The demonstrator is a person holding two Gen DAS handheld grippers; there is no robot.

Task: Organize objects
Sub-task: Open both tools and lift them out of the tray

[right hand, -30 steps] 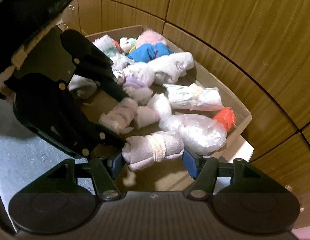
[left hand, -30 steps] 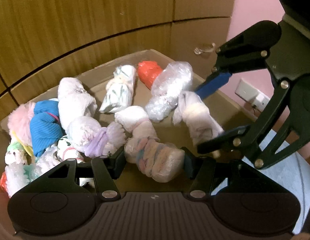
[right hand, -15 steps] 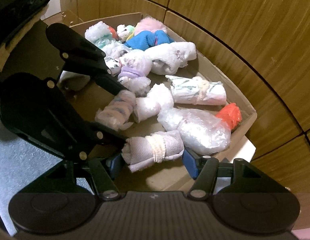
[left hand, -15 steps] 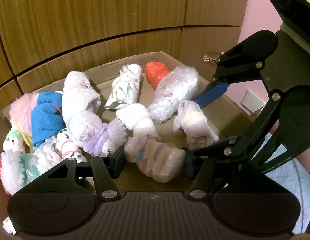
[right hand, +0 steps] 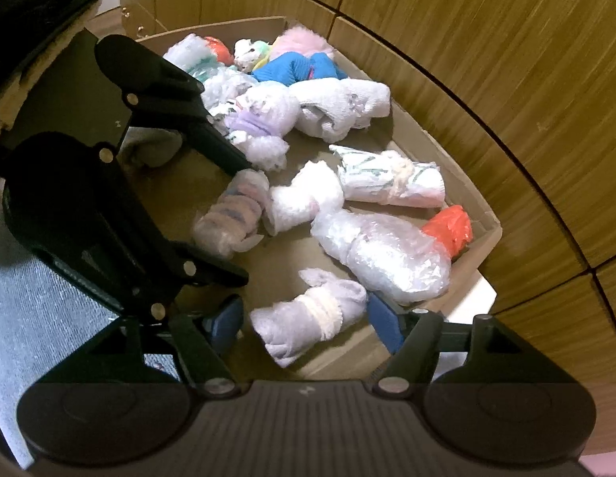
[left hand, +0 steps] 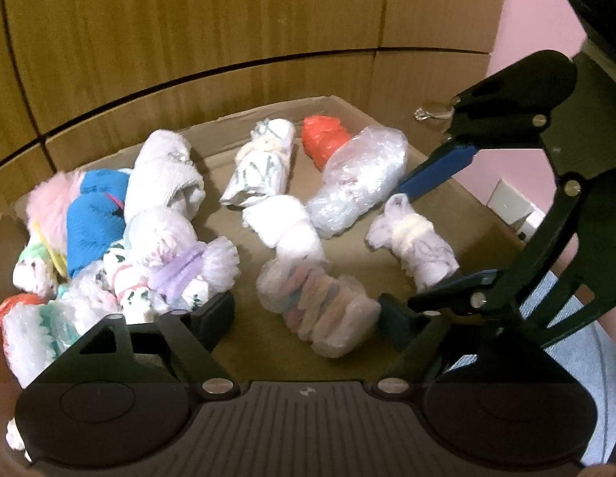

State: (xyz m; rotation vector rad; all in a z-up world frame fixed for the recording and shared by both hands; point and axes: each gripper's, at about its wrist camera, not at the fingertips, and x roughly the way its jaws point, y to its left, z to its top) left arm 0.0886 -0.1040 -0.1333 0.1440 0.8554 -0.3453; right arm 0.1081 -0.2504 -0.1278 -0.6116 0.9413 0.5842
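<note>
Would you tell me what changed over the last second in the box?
Both grippers are opening and letting go: the left gripper has freed the pastel striped bundle, the right gripper the lilac bundle. Both bundles lie in the cardboard box; the other bundles stayed put.

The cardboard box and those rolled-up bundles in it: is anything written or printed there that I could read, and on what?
No readable words, numbers or brand names in either view.
Cardboard box: plain, no print showing.
Patterned roll: greenish marks, a pattern, not letters.
Gripper base, left view: a small round emblem, no text.

Home: wooden wardrobe panels (left hand: 228, 31), pink wall (left hand: 538, 20).
</note>
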